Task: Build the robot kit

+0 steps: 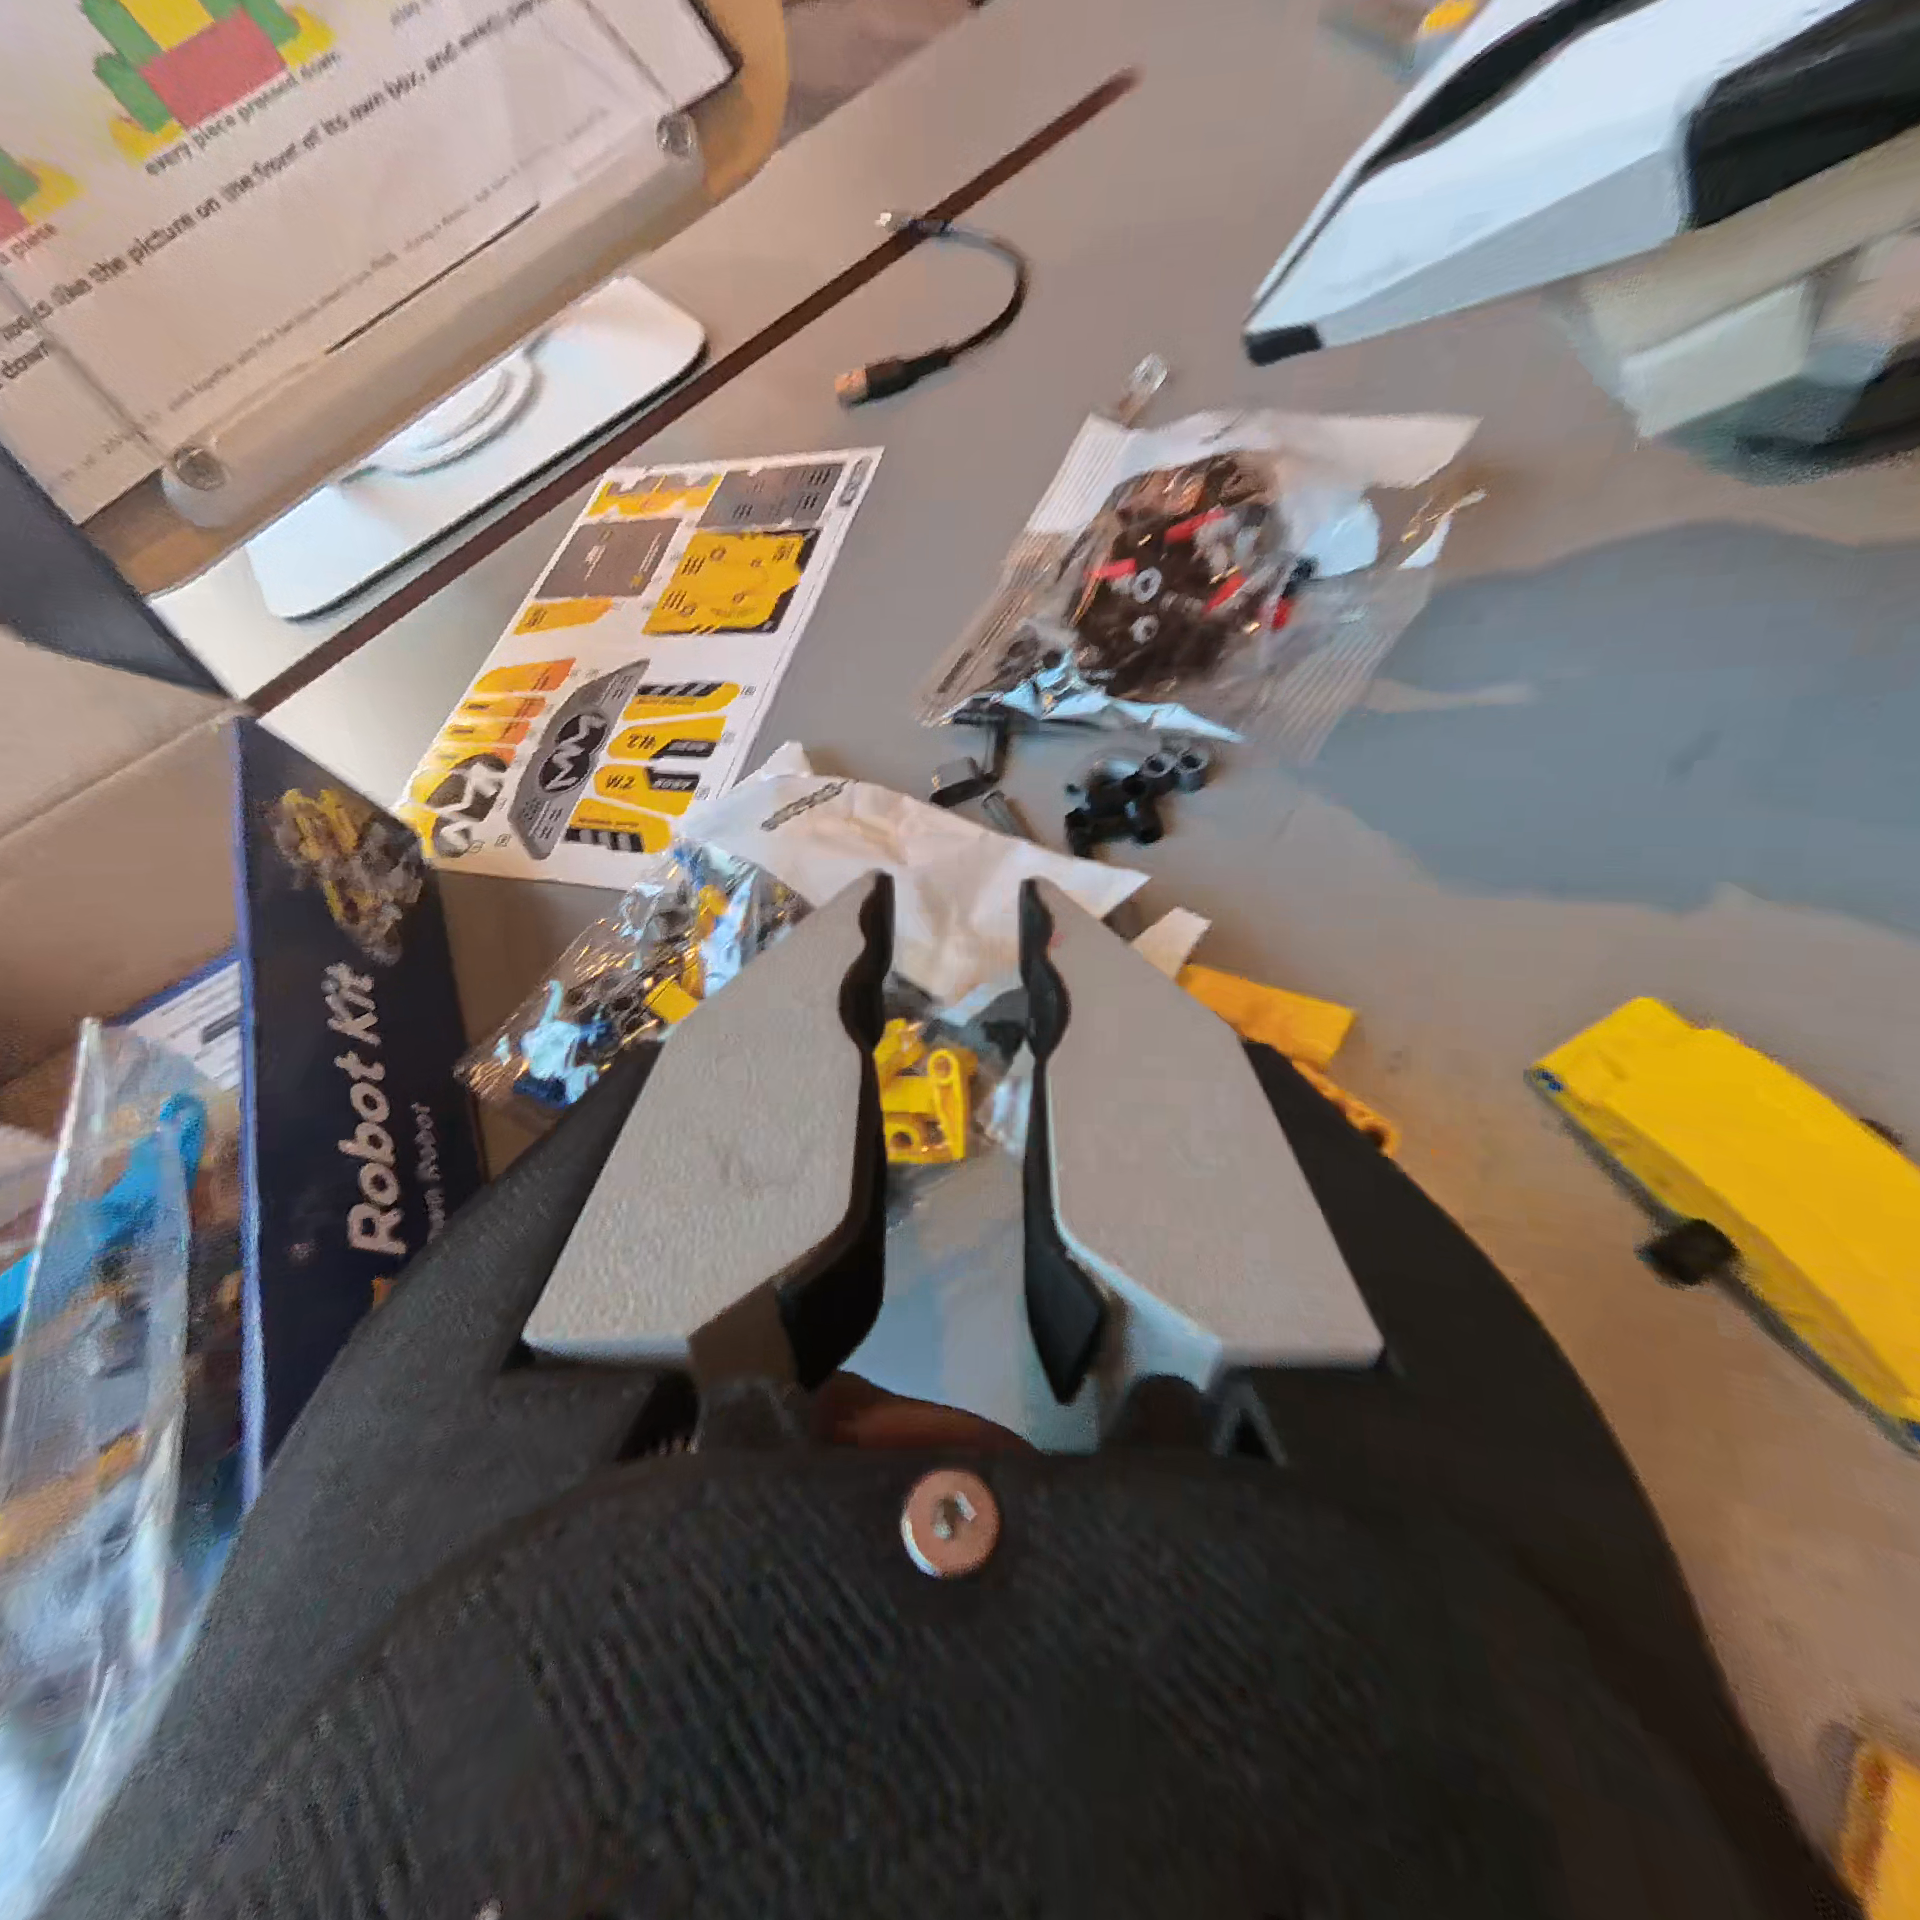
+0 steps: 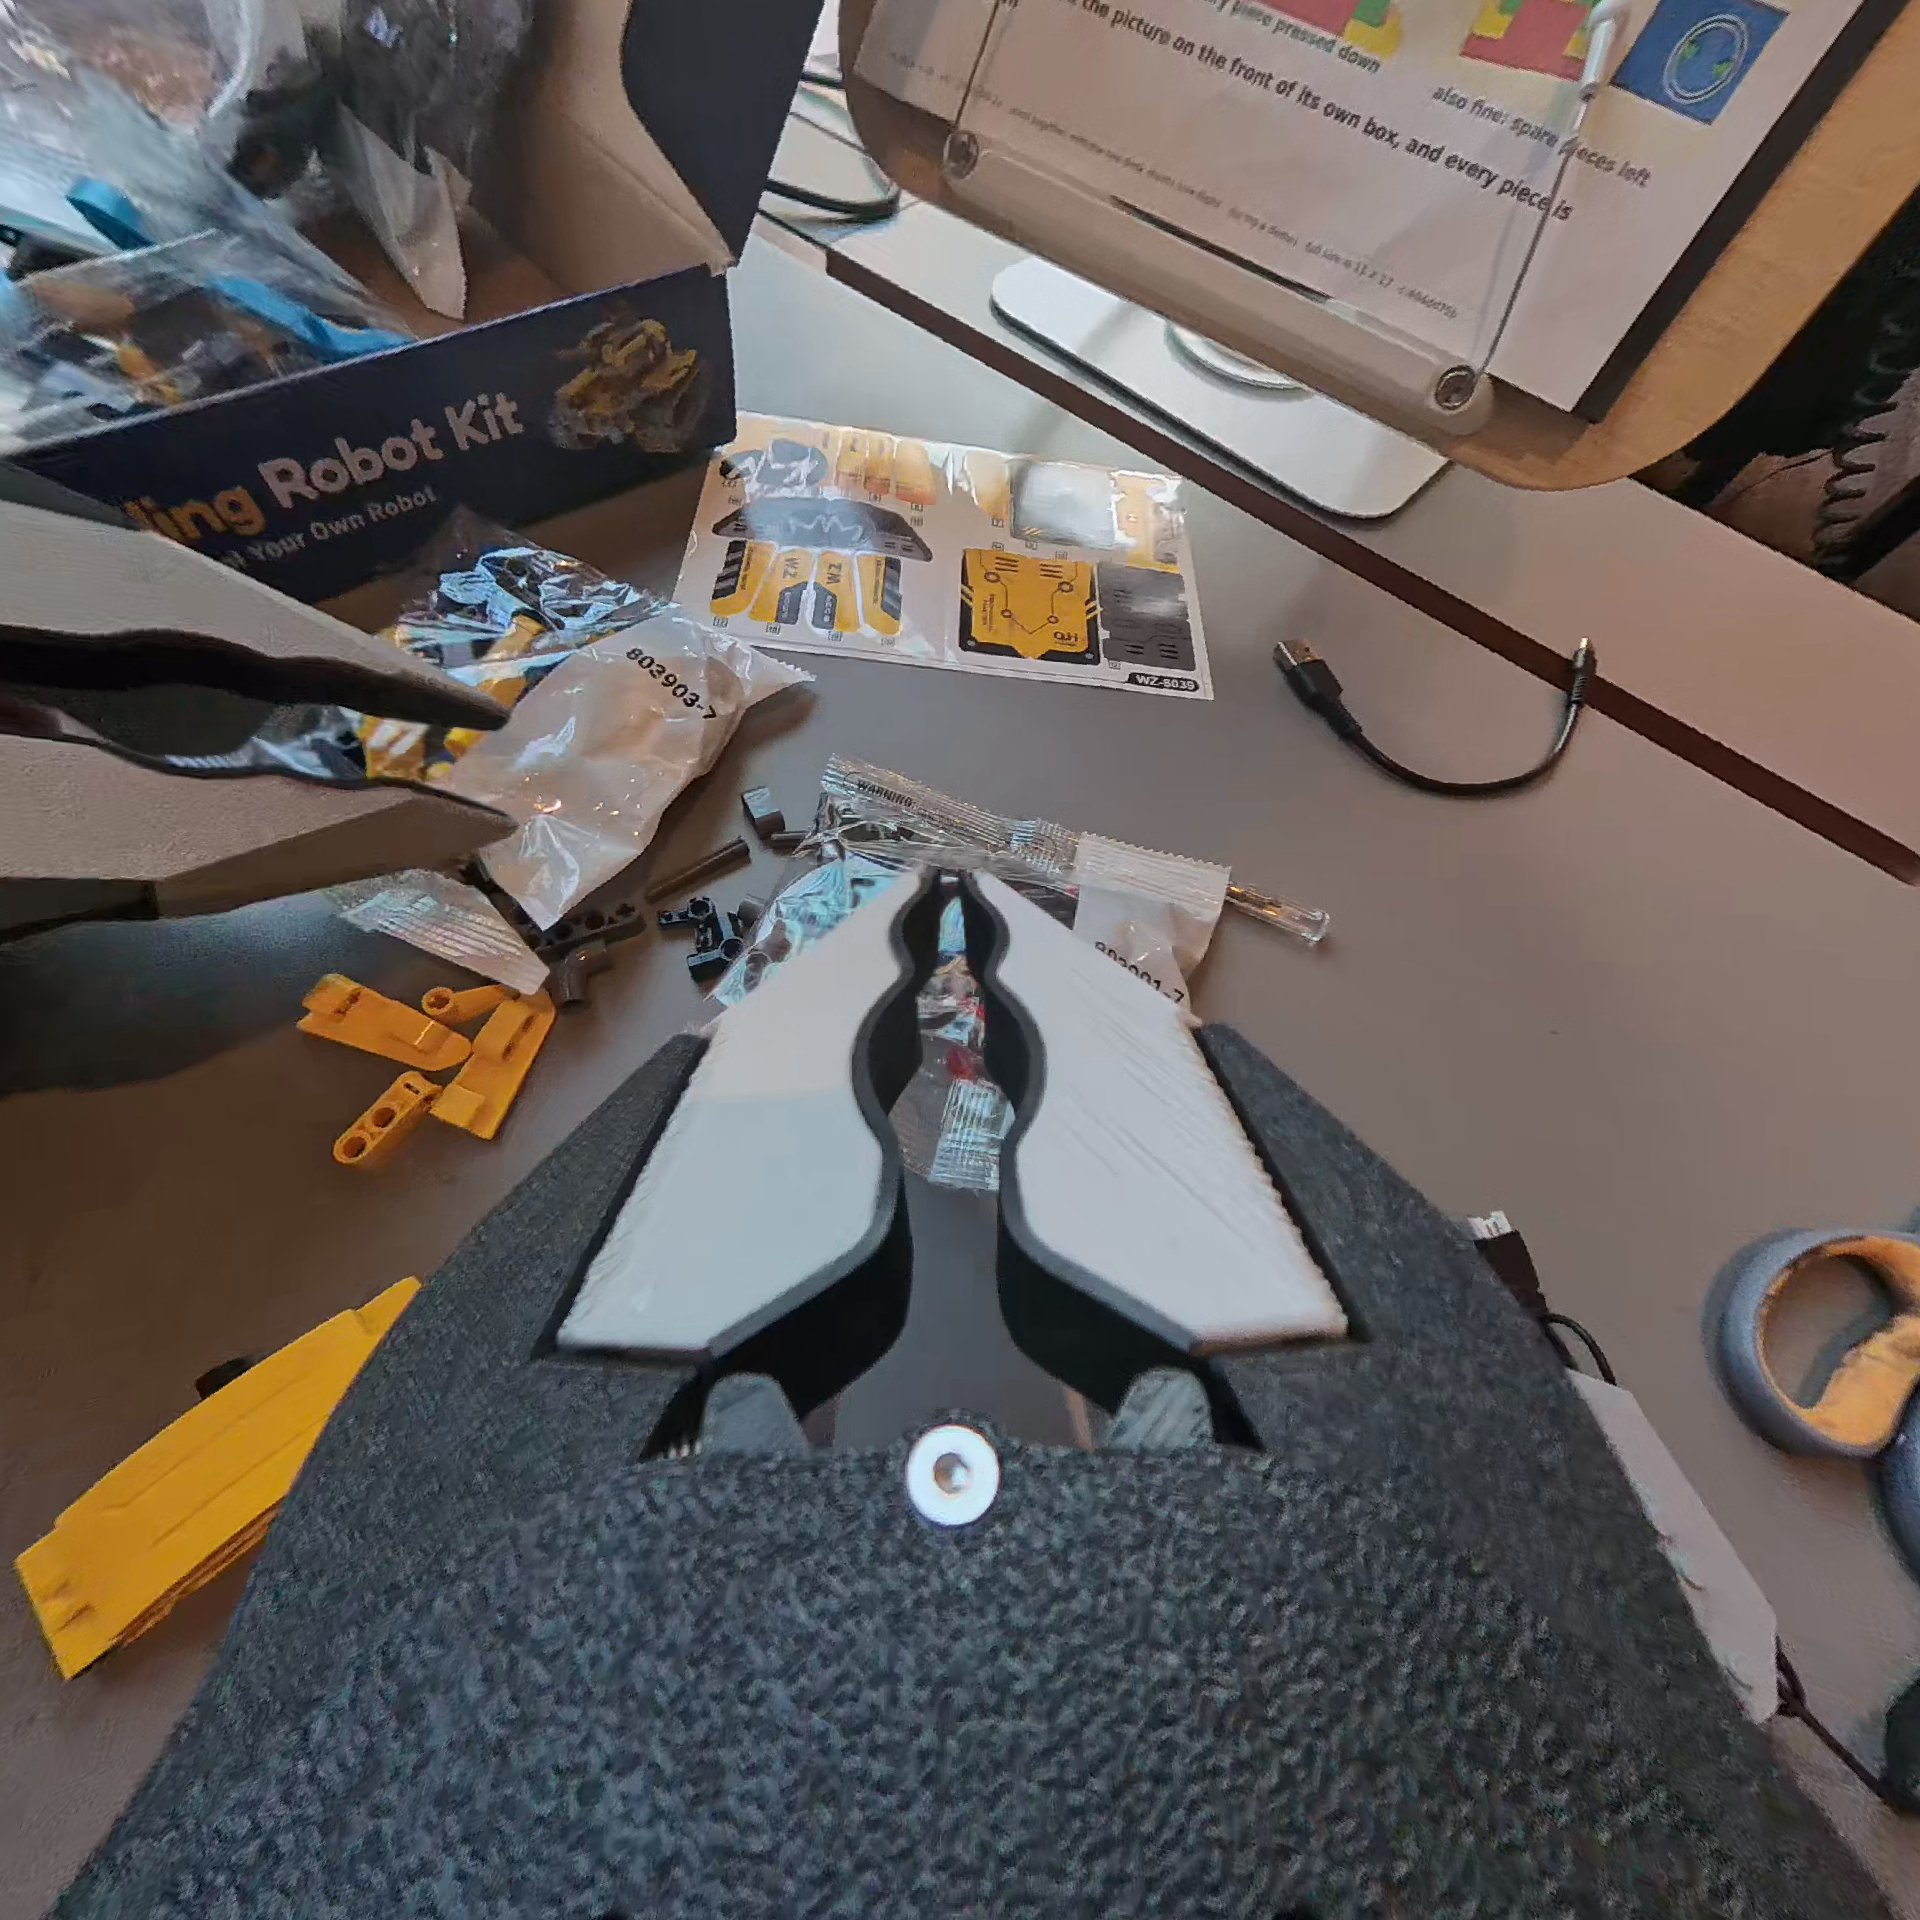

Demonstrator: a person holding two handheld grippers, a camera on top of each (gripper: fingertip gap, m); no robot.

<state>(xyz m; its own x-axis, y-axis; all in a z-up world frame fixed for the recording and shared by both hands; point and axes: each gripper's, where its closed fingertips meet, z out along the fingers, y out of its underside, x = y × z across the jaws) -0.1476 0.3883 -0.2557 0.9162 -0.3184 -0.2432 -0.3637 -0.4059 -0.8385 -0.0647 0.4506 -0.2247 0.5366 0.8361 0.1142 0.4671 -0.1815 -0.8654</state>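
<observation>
Left gripper [image 1: 956, 914] hovers parted over a clear bag of yellow parts [image 1: 925, 1091], directly beneath its tips; right gripper [image 2: 948, 883] is nearly closed, a crinkled bag of dark parts [image 2: 961, 1039] between its fingers, grip unclear
</observation>
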